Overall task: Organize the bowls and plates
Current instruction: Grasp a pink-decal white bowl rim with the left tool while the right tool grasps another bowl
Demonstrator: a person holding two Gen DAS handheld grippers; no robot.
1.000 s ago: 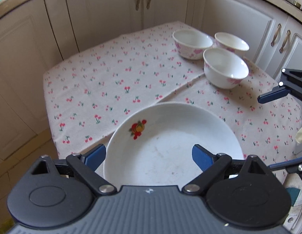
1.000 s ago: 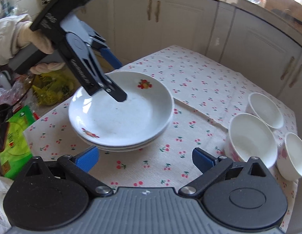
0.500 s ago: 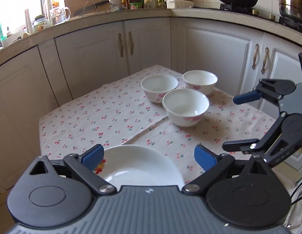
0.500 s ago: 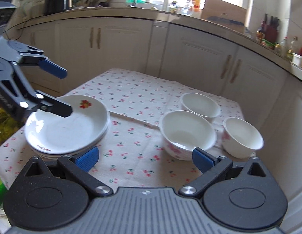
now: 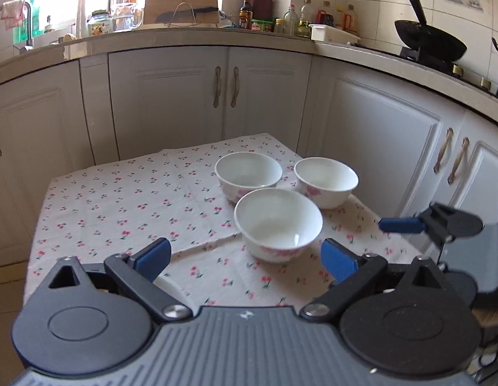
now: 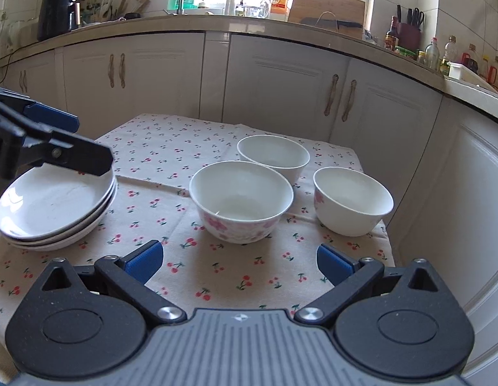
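Three white bowls with pink flowers stand on the cherry-print tablecloth (image 6: pixel 171 148): a near bowl (image 6: pixel 241 201) (image 5: pixel 278 223), a far bowl (image 6: pixel 273 157) (image 5: pixel 248 175) and a right bowl (image 6: pixel 352 200) (image 5: pixel 326 181). A stack of white plates (image 6: pixel 52 207) sits at the table's left; only its edge (image 5: pixel 171 289) shows in the left wrist view. My left gripper (image 5: pixel 245 259) is open and empty, raised above the plates. My right gripper (image 6: pixel 239 262) is open and empty, just in front of the near bowl.
White kitchen cabinets (image 6: pixel 281 87) wrap around the small table on the far and right sides. The counter above holds bottles, a knife block and a wok (image 5: pixel 429 43). The table's right edge lies close to the cabinet doors.
My left gripper has lifted and drawn back from the plate stack, tilting up toward the bowls. My right gripper has swung right and moved closer to the bowls.
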